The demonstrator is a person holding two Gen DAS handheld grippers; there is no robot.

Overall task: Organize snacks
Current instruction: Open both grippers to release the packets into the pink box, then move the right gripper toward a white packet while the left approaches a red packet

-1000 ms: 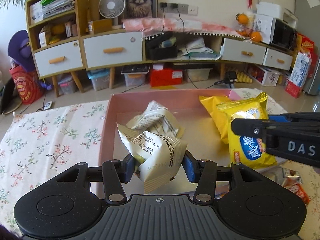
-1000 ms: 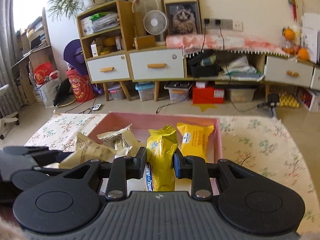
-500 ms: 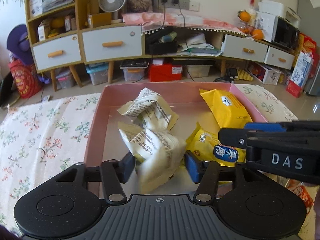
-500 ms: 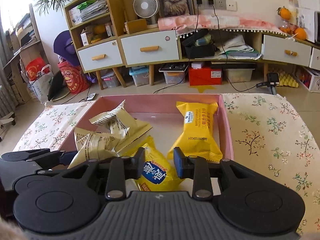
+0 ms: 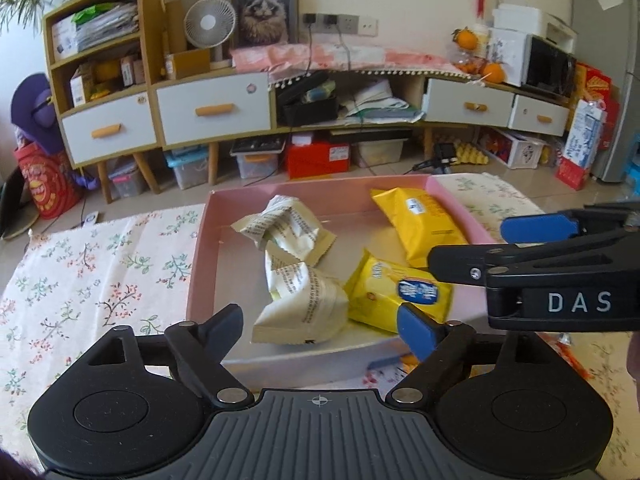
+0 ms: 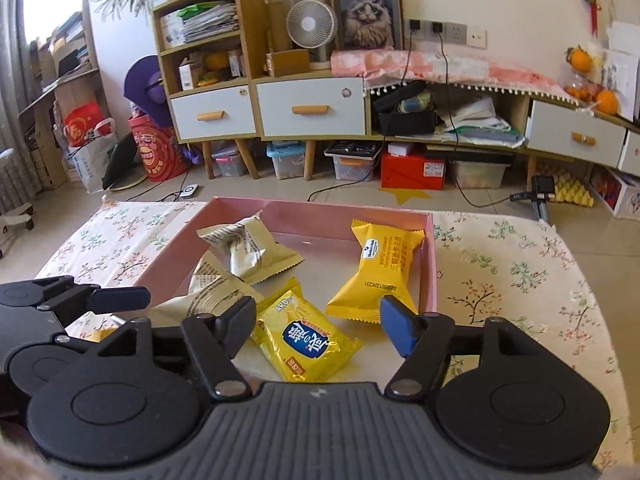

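Note:
A pink tray [image 5: 198, 256] [image 6: 429, 276] sits on a floral cloth and holds several snack packets. Two cream packets lie at its left, one near [image 5: 304, 304] [image 6: 208, 292] and one farther back [image 5: 284, 228] [image 6: 252, 248]. A yellow packet with a blue label [image 5: 396, 292] [image 6: 308, 340] lies at the near middle, and a plain yellow packet [image 5: 420, 220] [image 6: 380, 268] at the far right. My left gripper [image 5: 320, 326] is open above the near cream packet. My right gripper [image 6: 318, 320] is open above the blue-label packet and also shows in the left wrist view [image 5: 532, 256].
The floral cloth [image 5: 100, 264] [image 6: 516, 280] covers the table on both sides of the tray. Small orange-red wrappers [image 5: 560, 348] lie on the cloth at the near right. Low cabinets, storage boxes and cables stand on the floor beyond the table's far edge.
Both grippers have opened and let go: the cream packet and the blue-label yellow packet now lie in the tray. Both grippers have drawn back slightly.

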